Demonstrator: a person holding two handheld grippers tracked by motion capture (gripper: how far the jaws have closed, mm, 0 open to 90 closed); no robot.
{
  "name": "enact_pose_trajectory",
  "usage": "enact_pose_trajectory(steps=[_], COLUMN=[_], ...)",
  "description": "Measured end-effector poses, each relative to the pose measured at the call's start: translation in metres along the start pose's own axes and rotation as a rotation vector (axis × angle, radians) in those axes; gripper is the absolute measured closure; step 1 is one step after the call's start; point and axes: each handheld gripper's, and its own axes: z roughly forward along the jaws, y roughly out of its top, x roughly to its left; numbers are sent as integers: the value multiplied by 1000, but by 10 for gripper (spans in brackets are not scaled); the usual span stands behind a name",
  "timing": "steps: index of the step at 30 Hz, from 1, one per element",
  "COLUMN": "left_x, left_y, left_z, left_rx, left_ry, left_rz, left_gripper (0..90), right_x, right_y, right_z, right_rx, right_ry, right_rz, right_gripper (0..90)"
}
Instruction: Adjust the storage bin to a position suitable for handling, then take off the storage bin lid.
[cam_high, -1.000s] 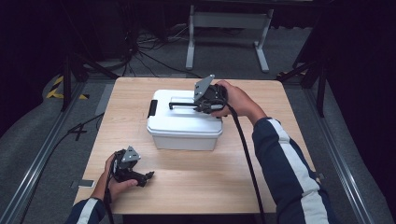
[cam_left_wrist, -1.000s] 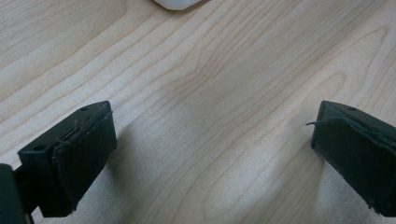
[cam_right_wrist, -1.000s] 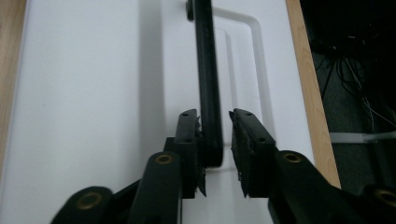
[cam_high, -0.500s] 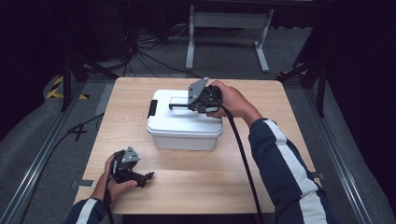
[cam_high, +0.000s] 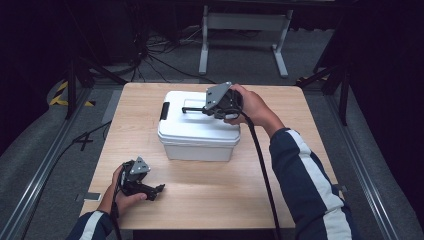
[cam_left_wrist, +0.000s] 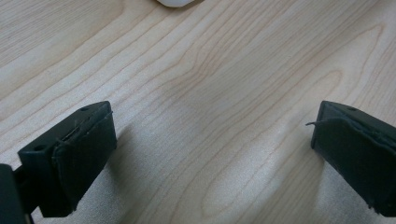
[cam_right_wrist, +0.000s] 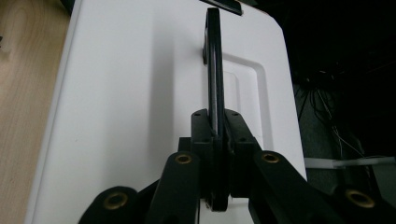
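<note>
The right tongs (cam_right_wrist: 215, 154) are clenched on the thin black handle (cam_right_wrist: 214, 70) of the white lidded box (cam_high: 199, 131), which stands mid-bench (cam_high: 220, 200). The left tongs (cam_left_wrist: 210, 154) rest released near the front-left corner.

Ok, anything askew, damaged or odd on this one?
Nothing serious. The white box sits squarely on the table, lid on, its black handle raised and clamped in the right gripper. One small thing: the left gripper, open over bare wood, has a pad whose covering looks slightly frayed at the edge.
</note>
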Motion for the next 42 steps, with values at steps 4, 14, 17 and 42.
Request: enact_pose_trajectory(steps=[4,14,17,42], left_x=[0,1,2,5], left_y=[0,0,1,3], left_z=[0,0,1,4], left_rx=[1,-1,-1,-9], left_ry=[0,-7,-15,-33], left_rz=[5,13,15,37], left_gripper=[6,5,5,2], right_x=[0,0,0,13], right_y=[-3,-18,-24,-105], right_z=[-8,-32,-41,-117], right_rx=[-17,-23,-17,24], right_ry=[-18,-49,-54,-142], right_rz=[9,45,52,175], right_gripper=[846,846,846,846])
